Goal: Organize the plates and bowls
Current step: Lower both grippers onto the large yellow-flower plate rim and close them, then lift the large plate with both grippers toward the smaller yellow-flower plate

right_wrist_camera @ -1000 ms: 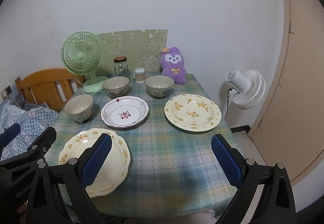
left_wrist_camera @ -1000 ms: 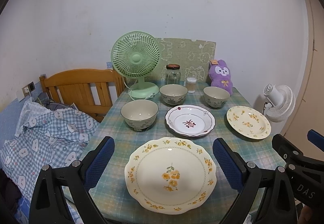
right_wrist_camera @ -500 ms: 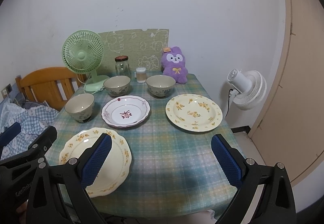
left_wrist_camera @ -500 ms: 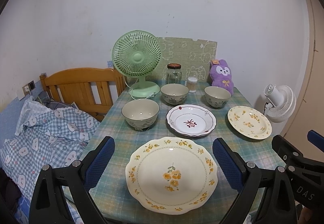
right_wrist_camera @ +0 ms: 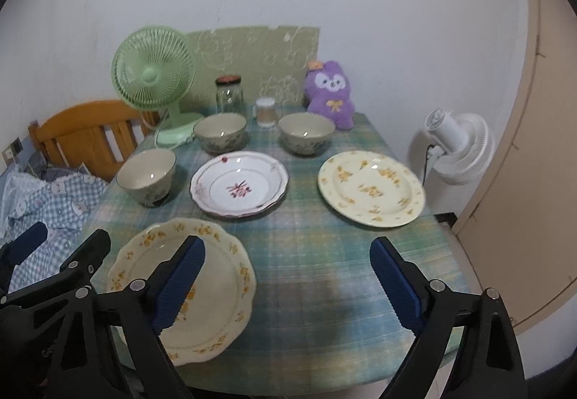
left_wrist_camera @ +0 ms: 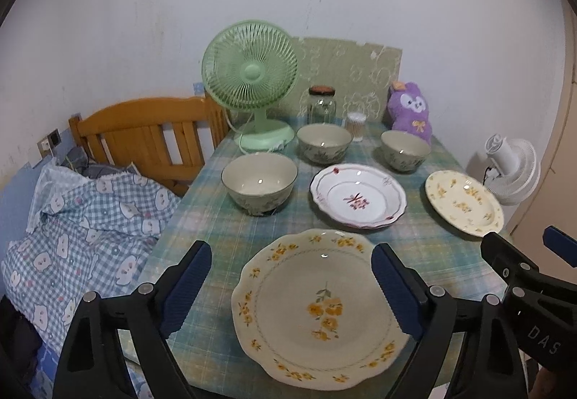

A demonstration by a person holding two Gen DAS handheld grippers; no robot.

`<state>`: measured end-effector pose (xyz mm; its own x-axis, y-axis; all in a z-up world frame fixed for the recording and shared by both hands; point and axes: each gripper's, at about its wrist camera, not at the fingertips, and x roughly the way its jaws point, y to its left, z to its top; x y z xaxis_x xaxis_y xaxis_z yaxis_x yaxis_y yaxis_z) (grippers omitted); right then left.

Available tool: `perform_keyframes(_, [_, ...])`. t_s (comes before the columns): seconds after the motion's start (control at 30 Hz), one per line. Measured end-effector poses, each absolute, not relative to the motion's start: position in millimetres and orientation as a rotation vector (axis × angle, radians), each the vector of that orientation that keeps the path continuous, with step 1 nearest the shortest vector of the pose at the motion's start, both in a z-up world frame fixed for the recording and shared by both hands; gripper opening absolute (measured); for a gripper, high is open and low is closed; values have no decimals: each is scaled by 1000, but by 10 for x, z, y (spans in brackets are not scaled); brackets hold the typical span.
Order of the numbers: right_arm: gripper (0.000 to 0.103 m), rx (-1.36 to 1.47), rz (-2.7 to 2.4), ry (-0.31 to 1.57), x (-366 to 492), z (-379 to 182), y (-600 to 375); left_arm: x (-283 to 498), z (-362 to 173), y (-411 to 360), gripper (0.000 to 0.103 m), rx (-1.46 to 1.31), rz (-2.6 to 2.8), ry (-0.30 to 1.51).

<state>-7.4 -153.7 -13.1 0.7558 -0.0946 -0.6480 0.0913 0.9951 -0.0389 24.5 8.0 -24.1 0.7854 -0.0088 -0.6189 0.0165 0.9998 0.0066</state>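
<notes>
Lowest in the left wrist view, the left tongs stand wide apart and hold nothing, their blue pads flanking the scalloped yellow-flowered plate, which lies at the near edge of the tabletop. Its near rim looks to overhang that edge, so a nudge from a descending pad could tip it off. The right tongs are also wide and unloaded, above bare cloth in the lower middle of the right wrist view, with the left tool's body at lower left; the two tools could collide if both reach for the near plate.

Mid-frame lie the white plate with red flowers and the round yellow plate, whose right rim sits close to the tabletop's right edge. The left bowl is likewise near the left edge, above the bed. Farther up stand the two rear bowls, with a glass jar and green fan just behind, easily knocked by a reach.
</notes>
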Motion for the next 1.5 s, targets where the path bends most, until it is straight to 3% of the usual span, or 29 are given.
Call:
perform_keyframes(0.63, [88,-4,-134,980,721,-1001,-1170,955,-1064,340,81,36,-22,953])
perform_keyframes(0.97, [79,-6,-161,1122,957,-1409,-1080,1186,-1450,368,78,34,-50,1074])
perform_keyframes(1.3, [66,30,-138,1187,1064,-1515,-1021,1275,-1538,400,74,16,-110,1141])
perform_keyframes(1.5, [66,61,-175,1215,1062,-1525,-1026,1337,-1535,394,73,18,-141,1174])
